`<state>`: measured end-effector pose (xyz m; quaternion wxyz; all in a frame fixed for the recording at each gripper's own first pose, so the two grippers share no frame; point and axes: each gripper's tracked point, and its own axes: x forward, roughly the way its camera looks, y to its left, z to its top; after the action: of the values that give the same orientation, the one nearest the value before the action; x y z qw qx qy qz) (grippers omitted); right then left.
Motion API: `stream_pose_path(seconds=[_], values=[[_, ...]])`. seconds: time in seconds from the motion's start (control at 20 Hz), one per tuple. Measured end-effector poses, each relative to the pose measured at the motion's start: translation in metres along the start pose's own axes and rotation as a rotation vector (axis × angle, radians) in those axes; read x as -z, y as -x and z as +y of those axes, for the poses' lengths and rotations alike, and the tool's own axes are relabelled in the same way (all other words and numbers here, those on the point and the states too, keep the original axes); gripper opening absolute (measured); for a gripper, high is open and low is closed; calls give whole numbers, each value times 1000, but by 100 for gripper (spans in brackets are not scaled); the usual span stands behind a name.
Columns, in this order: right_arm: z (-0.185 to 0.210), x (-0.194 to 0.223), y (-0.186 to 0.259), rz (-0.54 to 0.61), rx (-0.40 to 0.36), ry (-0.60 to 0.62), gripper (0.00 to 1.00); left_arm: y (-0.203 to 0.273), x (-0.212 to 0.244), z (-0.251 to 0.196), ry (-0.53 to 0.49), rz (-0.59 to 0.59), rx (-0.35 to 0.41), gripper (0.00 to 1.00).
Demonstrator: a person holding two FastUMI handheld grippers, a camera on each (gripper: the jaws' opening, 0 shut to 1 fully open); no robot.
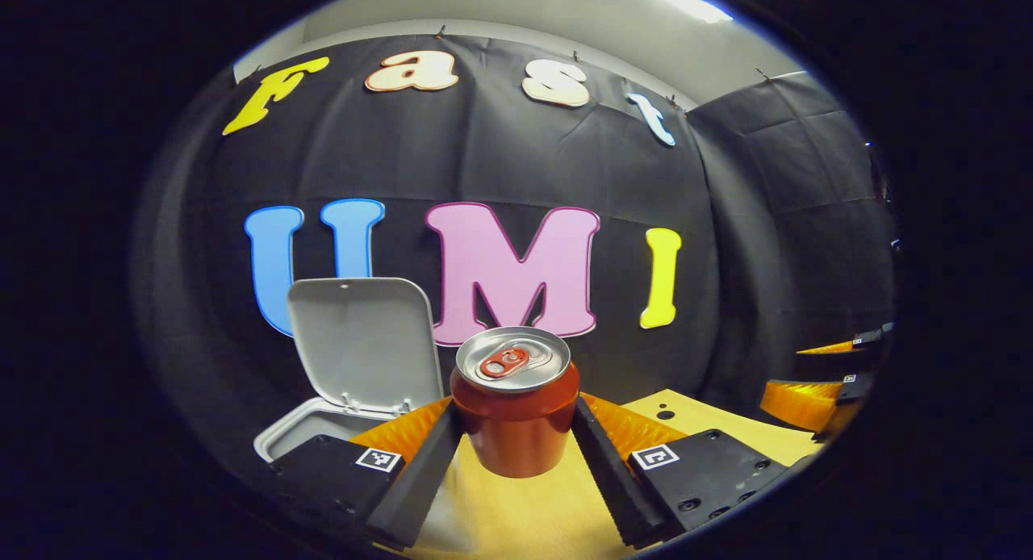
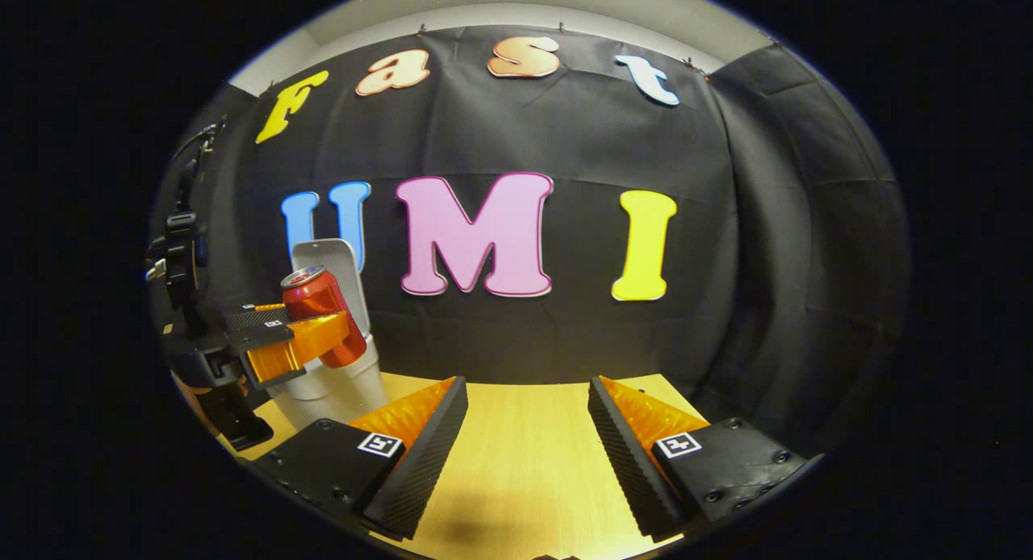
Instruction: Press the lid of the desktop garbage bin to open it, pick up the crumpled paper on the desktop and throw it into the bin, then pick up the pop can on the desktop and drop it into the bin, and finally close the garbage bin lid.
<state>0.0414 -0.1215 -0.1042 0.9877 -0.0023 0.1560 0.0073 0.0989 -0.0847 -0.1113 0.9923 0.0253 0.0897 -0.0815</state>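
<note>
In the left gripper view the left gripper [image 1: 516, 455] is clamped on the can [image 1: 515, 407], a finger pressing each side of its body; the can stands upright, lifted clear of the table [image 1: 516, 511], its silver top and tab facing up. The bin [image 1: 315, 431] sits at about 10 o'clock from the can, its lid [image 1: 359, 346] swung up and standing open behind the rim. In the right gripper view the right gripper [image 2: 529, 455] hovers low over the bare table [image 2: 524, 447] with its jaws apart and nothing between them. At 9 o'clock in that view the left gripper [image 2: 311, 338] holds the can [image 2: 319, 306] in front of the bin [image 2: 339, 386], up beside its raised lid [image 2: 339, 265].
</note>
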Motion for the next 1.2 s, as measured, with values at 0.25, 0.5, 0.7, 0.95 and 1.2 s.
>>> stream_pose_path(seconds=[0.25, 0.5, 0.7, 0.95, 1.2], values=[[41, -35, 14, -45, -86, 13, 98, -5, -6, 87, 12, 11, -120, 88], [53, -46, 31, -62, -109, 49, 97, -16, 38, 140, 27, 111, -170, 89], [42, -33, 40, -26, -68, 39, 98, -16, 62, 151, 84, 160, -190, 89], [35, -28, 46, -18, -31, 55, 98, -17, 63, 155, 47, 170, -195, 96], [42, -45, 39, -47, -47, 60, 97, -16, 16, 162, 29, 78, -228, 95]])
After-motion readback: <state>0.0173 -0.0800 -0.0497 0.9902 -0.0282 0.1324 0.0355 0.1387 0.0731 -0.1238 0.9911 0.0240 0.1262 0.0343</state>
